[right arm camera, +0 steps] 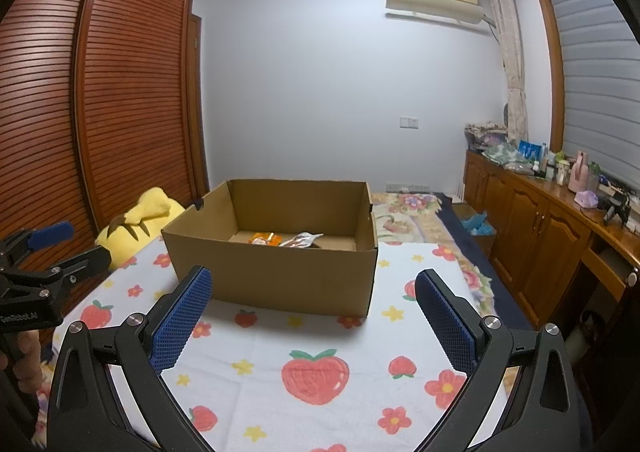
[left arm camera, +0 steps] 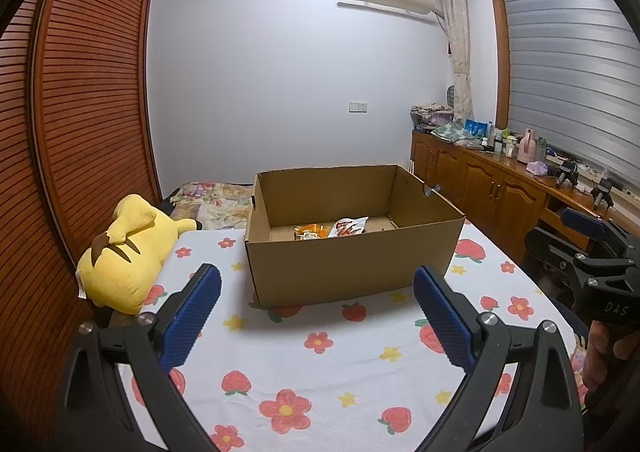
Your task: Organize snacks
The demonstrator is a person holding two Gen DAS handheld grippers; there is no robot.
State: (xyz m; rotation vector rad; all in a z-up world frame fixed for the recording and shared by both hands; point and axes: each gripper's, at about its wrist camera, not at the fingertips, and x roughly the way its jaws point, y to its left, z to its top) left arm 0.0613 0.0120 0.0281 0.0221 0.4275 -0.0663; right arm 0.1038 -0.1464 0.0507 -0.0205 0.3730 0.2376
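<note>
1. Snacks sit at the bottom of an open cardboard box [left arm camera: 352, 264]: an orange packet [left arm camera: 308, 231] and, just beside it on the right, a white packet with red print [left arm camera: 348, 227]. From the right wrist view the same orange packet [right arm camera: 264, 239] and white packet [right arm camera: 299, 240] lie toward the box's far wall.
2. Cardboard box [right arm camera: 276, 276] stands on a bed covered by a white sheet printed with strawberries and flowers [left arm camera: 340, 364], its top flaps open and upright.
3. Left gripper [left arm camera: 318, 316] hovers over the sheet in front of the box, its jaws spread wide apart with nothing between the blue pads [left arm camera: 192, 316].
4. Right gripper [right arm camera: 314, 316] likewise hangs short of the box, jaws wide apart and holding nothing; its blue pads [right arm camera: 448, 320] frame the box's near wall.
5. Each gripper shows at the edge of the other's view, held side by side.
6. A yellow plush toy [left arm camera: 128, 256] lies on the bed to the left of the box, near the slatted wooden wardrobe [left arm camera: 88, 91].
7. A wooden cabinet [left arm camera: 492, 187] with bottles and clutter on top runs along the right wall, under the window.
</note>
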